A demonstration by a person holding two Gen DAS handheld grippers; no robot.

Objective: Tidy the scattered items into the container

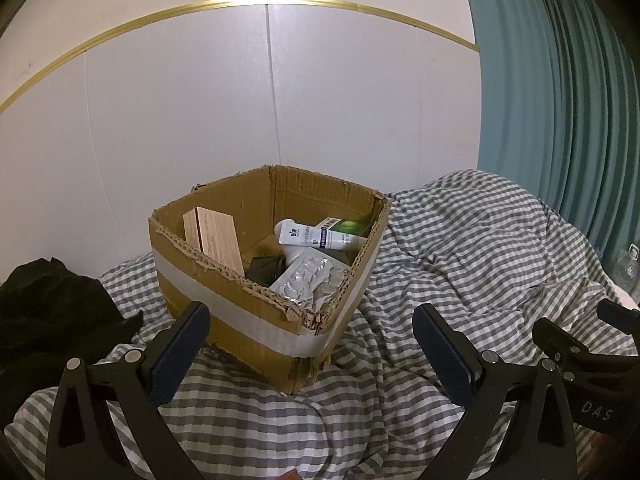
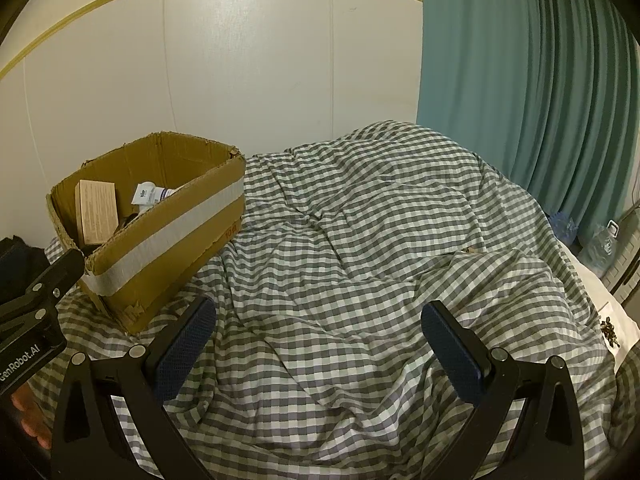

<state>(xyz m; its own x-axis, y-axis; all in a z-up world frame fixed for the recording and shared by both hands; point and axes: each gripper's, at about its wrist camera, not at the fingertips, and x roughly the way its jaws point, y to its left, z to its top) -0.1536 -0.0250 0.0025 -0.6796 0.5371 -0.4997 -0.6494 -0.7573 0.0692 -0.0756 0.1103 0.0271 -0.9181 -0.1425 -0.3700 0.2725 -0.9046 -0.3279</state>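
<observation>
An open cardboard box [image 1: 224, 312] with a white tape band stands on the checked bedding, against the wall. Inside lie a tan carton [image 1: 214, 236], a white tube [image 1: 316, 237], a green packet [image 1: 348, 227], a silver blister pack [image 1: 310, 278] and something dark. My left gripper [image 1: 312, 320] is open and empty, just in front of the box's near corner. The box [image 2: 168, 236] sits at left in the right wrist view. My right gripper [image 2: 318, 318] is open and empty over bare bedding, right of the box.
Grey-and-white checked duvet [image 2: 380, 220] covers the bed in rumpled folds. A black cloth [image 1: 52, 304] lies left of the box. White wall behind, teal curtain [image 2: 520, 80] at right. Plastic bottles [image 2: 600, 244] and small dark bits on white sheet [image 2: 610, 330] at the right edge.
</observation>
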